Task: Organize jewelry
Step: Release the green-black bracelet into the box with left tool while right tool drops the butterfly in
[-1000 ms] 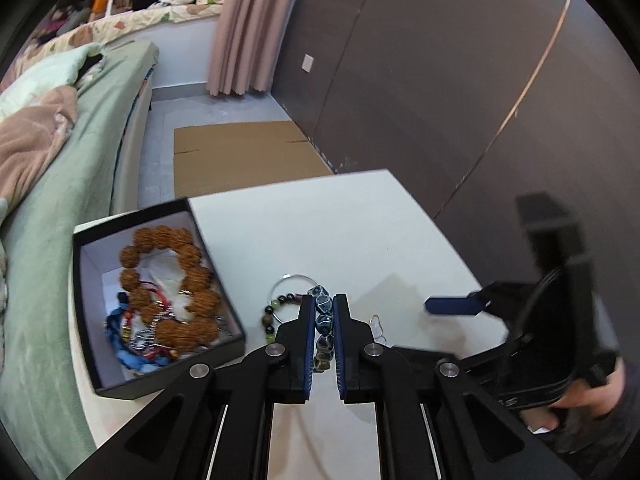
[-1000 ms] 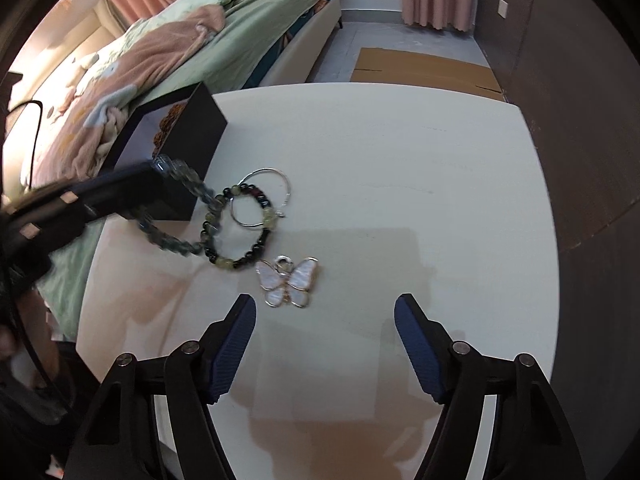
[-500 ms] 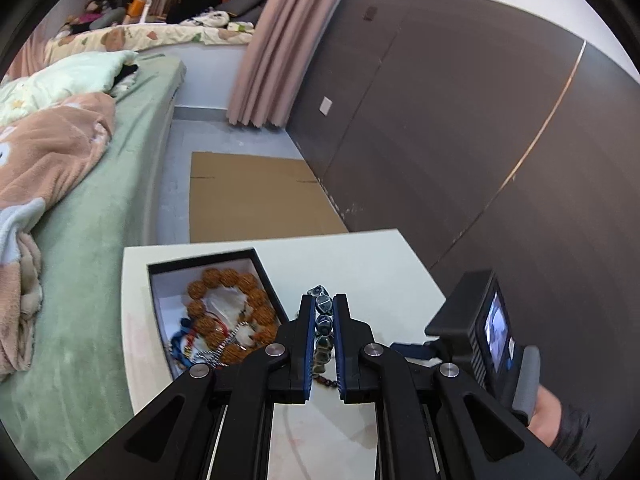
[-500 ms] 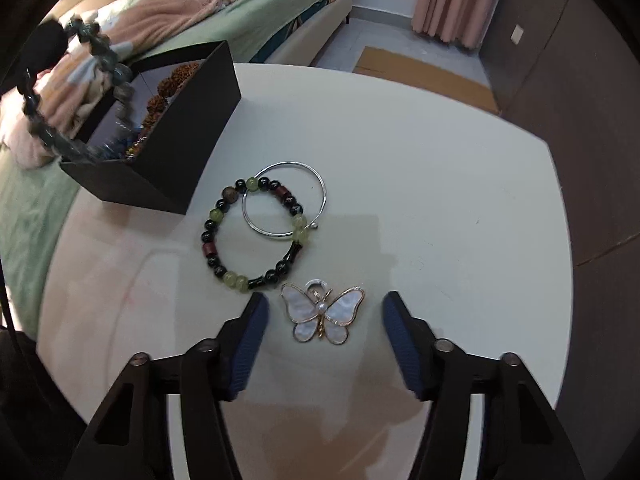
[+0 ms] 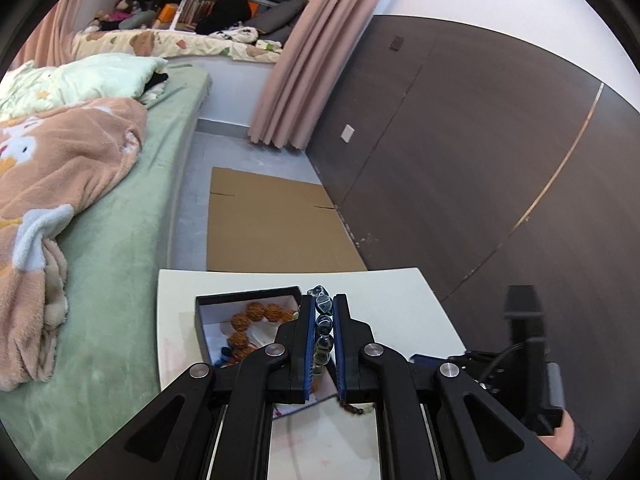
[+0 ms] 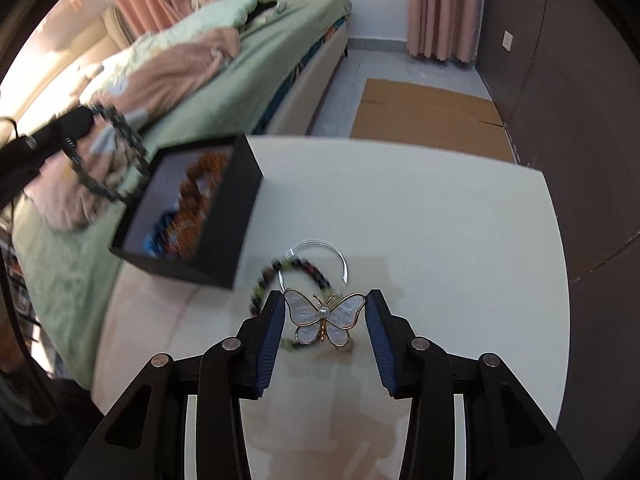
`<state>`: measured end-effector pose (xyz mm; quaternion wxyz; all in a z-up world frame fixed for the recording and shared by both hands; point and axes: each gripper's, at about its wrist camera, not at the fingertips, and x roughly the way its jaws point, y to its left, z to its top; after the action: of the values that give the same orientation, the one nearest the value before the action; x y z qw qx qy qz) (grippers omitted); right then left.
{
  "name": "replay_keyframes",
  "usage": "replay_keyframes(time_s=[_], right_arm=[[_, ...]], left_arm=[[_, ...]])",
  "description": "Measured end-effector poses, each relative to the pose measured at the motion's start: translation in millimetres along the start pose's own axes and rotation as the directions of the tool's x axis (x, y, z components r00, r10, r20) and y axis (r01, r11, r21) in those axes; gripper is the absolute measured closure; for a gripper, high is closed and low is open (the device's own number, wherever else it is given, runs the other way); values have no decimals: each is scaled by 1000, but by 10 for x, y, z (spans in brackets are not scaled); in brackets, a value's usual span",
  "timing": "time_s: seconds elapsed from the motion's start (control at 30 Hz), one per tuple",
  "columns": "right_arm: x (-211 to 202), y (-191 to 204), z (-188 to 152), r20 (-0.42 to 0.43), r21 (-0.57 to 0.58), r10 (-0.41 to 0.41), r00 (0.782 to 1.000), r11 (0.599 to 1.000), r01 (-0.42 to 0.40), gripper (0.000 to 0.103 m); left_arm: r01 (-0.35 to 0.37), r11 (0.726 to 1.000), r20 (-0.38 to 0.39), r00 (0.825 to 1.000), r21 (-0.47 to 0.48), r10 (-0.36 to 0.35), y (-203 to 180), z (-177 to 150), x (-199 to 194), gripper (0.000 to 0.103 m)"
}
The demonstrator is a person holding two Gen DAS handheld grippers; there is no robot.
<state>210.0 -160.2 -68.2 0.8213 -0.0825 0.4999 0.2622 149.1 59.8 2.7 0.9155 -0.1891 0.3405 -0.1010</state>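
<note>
Your left gripper (image 5: 323, 334), clamped on the grey-blue beaded bracelet (image 5: 323, 326), hangs just near-right of the open black jewelry box (image 5: 248, 294), while your right gripper (image 6: 325, 322) brackets the pearly butterfly brooch (image 6: 324, 317), jaws apart.

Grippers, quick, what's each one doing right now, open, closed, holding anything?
Left gripper: closed on the dark bead bracelet.
Right gripper: open, fingers either side of the butterfly brooch, not gripping.
</note>
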Motion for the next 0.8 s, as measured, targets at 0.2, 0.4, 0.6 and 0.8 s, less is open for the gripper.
replay_keyframes(time_s=[0.2, 0.4, 0.6, 0.8], right_arm=[[-20, 119, 166, 54, 18, 54, 997, 998, -55, 61], [-41, 244, 268, 98, 6, 89, 991, 996, -90, 61], [-98, 356, 324, 145, -4, 123, 982, 992, -124, 61], [-84, 528, 387, 173, -29, 180, 968, 984, -177, 61]], left_arm=[[-98, 995, -119, 988, -11, 96, 169, -33, 216, 94], [-120, 993, -140, 983, -17, 116, 302, -75, 185, 90], [-120, 991, -98, 988, -52, 115, 455, -67, 15, 3], [-128, 990, -84, 989, -55, 123, 574, -32, -130, 3]])
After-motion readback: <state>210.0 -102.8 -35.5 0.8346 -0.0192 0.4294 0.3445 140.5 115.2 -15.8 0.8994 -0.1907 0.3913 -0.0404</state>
